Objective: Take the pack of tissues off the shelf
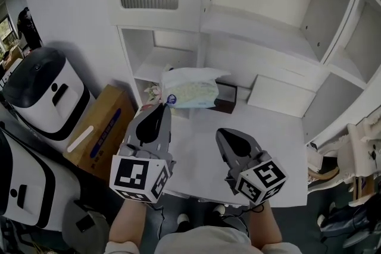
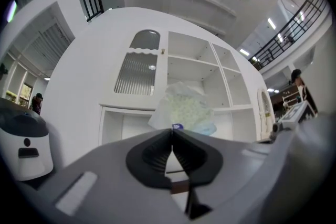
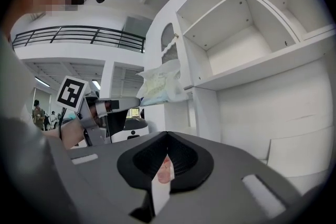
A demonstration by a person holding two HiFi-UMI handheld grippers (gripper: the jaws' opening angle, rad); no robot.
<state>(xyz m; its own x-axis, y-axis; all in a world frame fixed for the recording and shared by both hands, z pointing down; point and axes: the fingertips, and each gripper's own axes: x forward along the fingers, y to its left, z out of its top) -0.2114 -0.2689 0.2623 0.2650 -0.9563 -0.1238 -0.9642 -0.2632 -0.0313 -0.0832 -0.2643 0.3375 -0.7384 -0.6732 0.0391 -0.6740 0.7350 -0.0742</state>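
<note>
The pack of tissues (image 1: 191,92), a soft white and pale-green plastic pack with a blue spot, hangs in the air in front of the low shelf compartment (image 1: 156,62). My left gripper (image 1: 164,107) is shut on the pack's near edge. In the left gripper view the pack (image 2: 186,107) rises just above the closed tips of my left gripper (image 2: 172,129). My right gripper (image 1: 221,132) floats over the white table, to the right of the pack and apart from it, jaws shut on nothing. The right gripper view shows the right gripper (image 3: 167,134) with the pack (image 3: 160,86) off to its left.
A white shelf unit (image 1: 262,27) with open compartments stands behind a white table (image 1: 268,146). A dark small box (image 1: 227,97) and a flat white box (image 1: 280,103) sit at the table's back. A cardboard box (image 1: 98,131) and white machines (image 1: 41,92) stand at the left.
</note>
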